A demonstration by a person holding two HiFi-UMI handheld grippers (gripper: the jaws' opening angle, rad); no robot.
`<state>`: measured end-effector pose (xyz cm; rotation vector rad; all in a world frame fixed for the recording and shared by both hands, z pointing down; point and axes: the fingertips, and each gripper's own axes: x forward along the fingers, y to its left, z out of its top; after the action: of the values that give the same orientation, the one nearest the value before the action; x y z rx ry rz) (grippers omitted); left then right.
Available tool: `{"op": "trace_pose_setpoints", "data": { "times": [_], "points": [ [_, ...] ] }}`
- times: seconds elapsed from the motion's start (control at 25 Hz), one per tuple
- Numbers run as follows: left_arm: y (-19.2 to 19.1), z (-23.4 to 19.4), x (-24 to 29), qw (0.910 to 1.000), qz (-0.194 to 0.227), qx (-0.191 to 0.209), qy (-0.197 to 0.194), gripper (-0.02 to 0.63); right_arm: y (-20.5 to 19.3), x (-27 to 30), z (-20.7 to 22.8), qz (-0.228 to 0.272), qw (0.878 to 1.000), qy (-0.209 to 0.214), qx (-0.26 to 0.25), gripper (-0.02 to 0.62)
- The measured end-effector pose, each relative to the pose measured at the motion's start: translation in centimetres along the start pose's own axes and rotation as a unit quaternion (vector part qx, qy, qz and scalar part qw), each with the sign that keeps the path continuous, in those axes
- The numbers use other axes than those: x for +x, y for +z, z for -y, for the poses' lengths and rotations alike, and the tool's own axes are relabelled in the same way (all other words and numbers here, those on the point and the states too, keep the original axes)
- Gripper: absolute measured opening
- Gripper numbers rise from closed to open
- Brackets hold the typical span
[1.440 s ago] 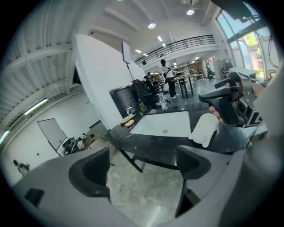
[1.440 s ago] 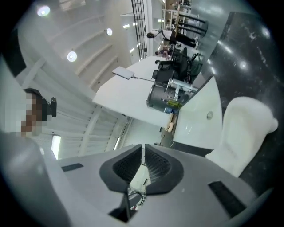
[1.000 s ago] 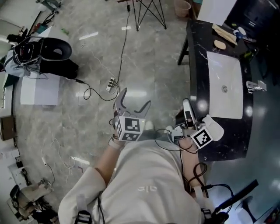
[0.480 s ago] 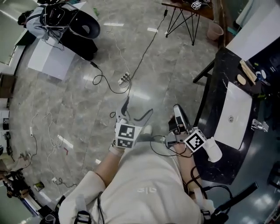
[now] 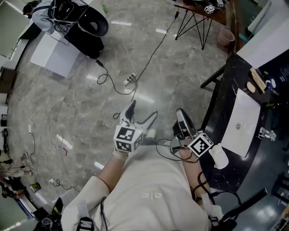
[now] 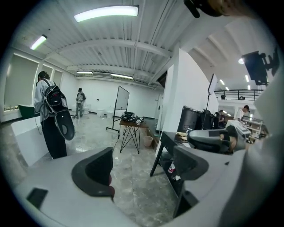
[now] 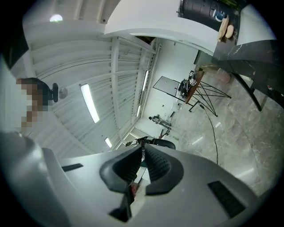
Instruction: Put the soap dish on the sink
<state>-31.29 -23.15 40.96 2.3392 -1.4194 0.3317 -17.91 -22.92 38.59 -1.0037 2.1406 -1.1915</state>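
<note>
The white sink basin is set in a black counter at the right of the head view. Past the basin lie a pale wooden soap dish and a tan oval; both show in the right gripper view as the soap dish and the oval. My left gripper hangs over the floor, well left of the counter, its jaws wide and closing with nothing between them. My right gripper is near the counter's edge, shut and empty.
A faucet stands at the basin's right. A power strip and cables trail across the marble floor. A black bag on a white sheet, a tripod-legged table and a pink bin stand farther off. A person with a backpack stands at the left.
The head view has swung left, so the counter and sink now sit farther right in the frame. The left gripper rolled and both grippers shifted a little; neither holds anything.
</note>
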Motion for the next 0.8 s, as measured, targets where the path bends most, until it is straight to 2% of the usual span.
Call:
{"op": "trace_pose_setpoints", "data": {
  "times": [0.16, 0.2, 0.28, 0.32, 0.52, 0.68, 0.8],
  "points": [
    [0.0, 0.2, -0.4, 1.0000, 0.008, 0.000, 0.001, 0.376, -0.1, 0.0, -0.1, -0.002, 1.000, -0.001, 0.000, 0.035],
    [0.0, 0.2, -0.5, 0.9999, 0.009, 0.005, 0.004, 0.339, -0.2, 0.0, -0.1, -0.002, 1.000, 0.000, -0.001, 0.035],
    [0.1, 0.2, -0.6, 0.9998, 0.013, 0.013, 0.008, 0.220, -0.2, 0.0, -0.1, -0.003, 1.000, 0.001, -0.004, 0.035],
    [0.1, 0.4, -0.6, 0.9998, 0.013, 0.015, 0.006, 0.190, -0.1, 0.0, 0.0, -0.002, 1.000, -0.001, -0.004, 0.035],
    [0.2, 0.7, -0.6, 0.9998, 0.006, 0.015, -0.013, 0.183, 0.0, -0.2, -0.4, 0.006, 1.000, -0.004, -0.007, 0.035],
    [0.2, 0.8, -0.7, 0.9999, 0.004, 0.012, -0.010, 0.035, 0.5, -0.9, -0.4, 0.015, 1.000, -0.009, -0.008, 0.035],
    [-0.5, 1.8, 0.2, 0.9999, -0.006, 0.010, -0.009, 0.008, 1.3, -1.9, 0.4, 0.021, 1.000, -0.011, -0.008, 0.035]
  ]
}}
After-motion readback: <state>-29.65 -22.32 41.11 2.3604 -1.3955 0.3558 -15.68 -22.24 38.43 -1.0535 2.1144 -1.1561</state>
